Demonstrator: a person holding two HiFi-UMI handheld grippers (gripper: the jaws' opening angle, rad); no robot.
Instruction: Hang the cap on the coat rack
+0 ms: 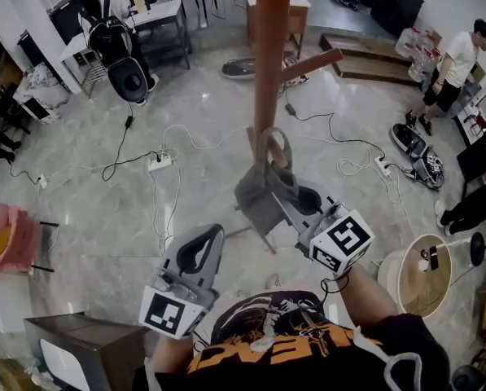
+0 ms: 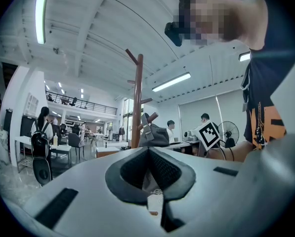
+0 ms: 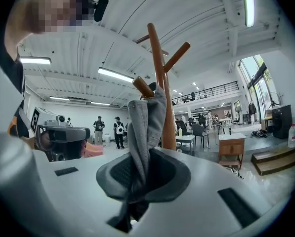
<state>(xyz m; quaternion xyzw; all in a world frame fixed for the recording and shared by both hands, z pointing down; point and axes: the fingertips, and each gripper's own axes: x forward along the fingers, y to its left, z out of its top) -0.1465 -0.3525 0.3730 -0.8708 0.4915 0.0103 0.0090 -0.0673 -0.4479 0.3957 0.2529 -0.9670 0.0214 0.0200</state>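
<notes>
While the fingers of the right gripper (image 3: 142, 181) pinched the grey cap (image 3: 148, 127) beside a lower peg (image 3: 143, 87) of the coat rack (image 3: 157, 58) and those of the left gripper (image 2: 148, 154) sat closed and empty, the strap (image 1: 273, 145) probably needed seating over the peg before release.

In the head view the coat rack (image 1: 271, 55) runs off the top edge, so its upper pegs are cut off, and its foot is hidden behind the cap (image 1: 263, 194) and my right hand-held gripper (image 1: 295, 208). In the right gripper view the cap's lower folds vanish between the closed jaws, and I cannot tell which part of it is pinched. The items on the far left desk (image 1: 168, 8) are too small to name, and a person (image 1: 470, 206) at the right edge is cut off to dark legs.
</notes>
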